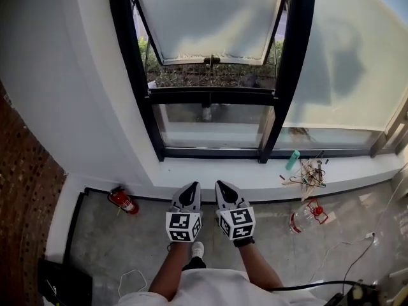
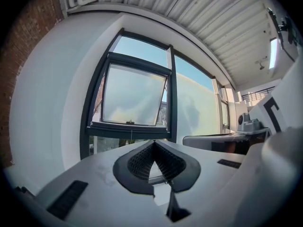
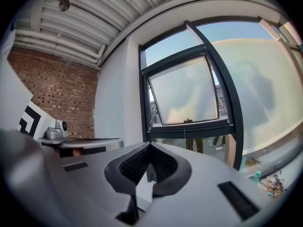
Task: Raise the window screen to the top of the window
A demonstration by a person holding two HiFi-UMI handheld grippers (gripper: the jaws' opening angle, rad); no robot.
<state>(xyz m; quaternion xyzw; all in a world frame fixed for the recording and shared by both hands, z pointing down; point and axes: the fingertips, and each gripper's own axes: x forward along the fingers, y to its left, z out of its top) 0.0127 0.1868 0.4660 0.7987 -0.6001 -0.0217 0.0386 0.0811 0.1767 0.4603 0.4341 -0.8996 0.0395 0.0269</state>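
A black-framed window [image 1: 140, 75] fills the wall ahead. Its frosted upper sash [image 1: 210, 18] is tilted open, with a small handle [image 1: 209, 60] at the middle of its lower rail. A clear lower pane [image 1: 213, 126] sits under the black crossbar [image 1: 210, 96]. In the gripper views a thin cord [image 2: 131, 134] [image 3: 184, 131] hangs down from that crossbar. My left gripper [image 1: 193, 186] [image 2: 154, 143] and right gripper [image 1: 220, 184] [image 3: 149, 145] are held side by side, level, short of the white sill [image 1: 210, 174]. Both are shut and empty, clear of the window.
A red fire extinguisher [image 1: 123, 201] lies on the floor at the left, and a plastic bottle [image 1: 304, 217] at the right. Hangers and small clutter [image 1: 311, 173] and a teal bottle [image 1: 292, 160] lie on the sill. A brick wall [image 1: 25, 190] stands on the left. Cables [image 1: 344, 247] trail over the floor.
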